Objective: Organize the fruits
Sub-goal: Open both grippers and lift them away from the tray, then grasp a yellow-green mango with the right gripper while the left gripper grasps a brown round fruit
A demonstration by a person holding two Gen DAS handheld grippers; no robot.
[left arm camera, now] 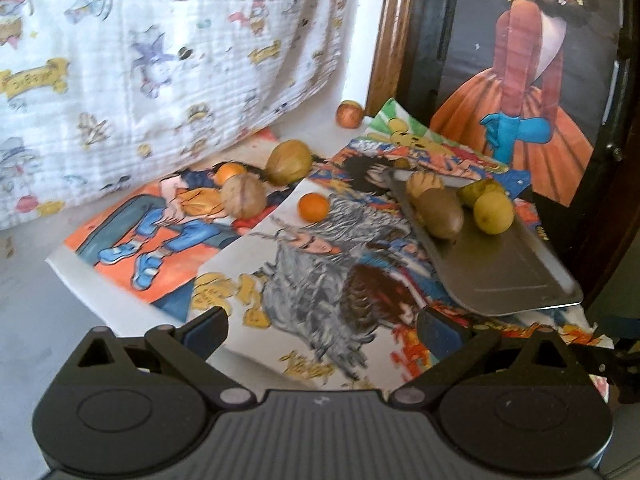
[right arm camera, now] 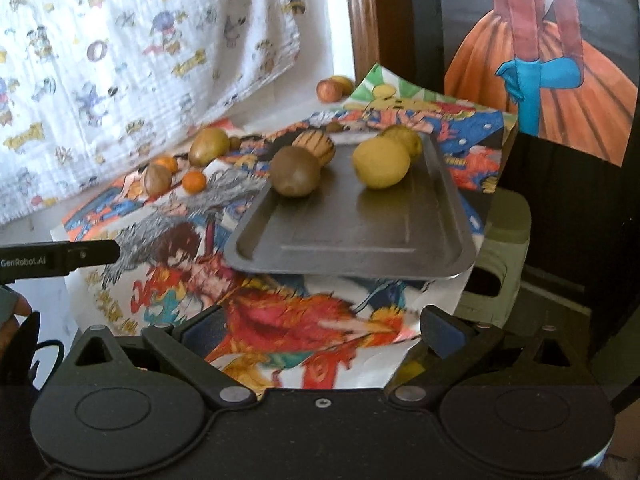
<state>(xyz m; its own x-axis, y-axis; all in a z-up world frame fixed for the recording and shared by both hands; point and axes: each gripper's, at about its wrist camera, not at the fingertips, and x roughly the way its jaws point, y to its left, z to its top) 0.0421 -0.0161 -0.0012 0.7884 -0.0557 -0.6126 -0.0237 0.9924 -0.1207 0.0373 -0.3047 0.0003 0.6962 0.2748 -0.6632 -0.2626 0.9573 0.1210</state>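
We make out 4 fruits at the far end of the dark grey metal tray (right arm camera: 360,240): 1 brown kiwi (right arm camera: 295,174), 2 yellow-green lemons (right arm camera: 382,162), 1 ribbed tan fruit (right arm camera: 316,145) half hidden behind the kiwi. The tray's near half is bare. Off it, 2 small oranges (left arm camera: 313,207) and other blurred fruits lie on colourful cartoon posters (left arm camera: 320,280). Left gripper (left arm camera: 320,330) and right gripper (right arm camera: 320,328) both gape wide, empty.

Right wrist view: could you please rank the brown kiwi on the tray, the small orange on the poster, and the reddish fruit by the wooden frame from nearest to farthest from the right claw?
From the right claw:
1. Brown kiwi, on the tray's far left part.
2. Small orange, on the poster left of the tray.
3. Reddish fruit, far back beside the wooden frame.
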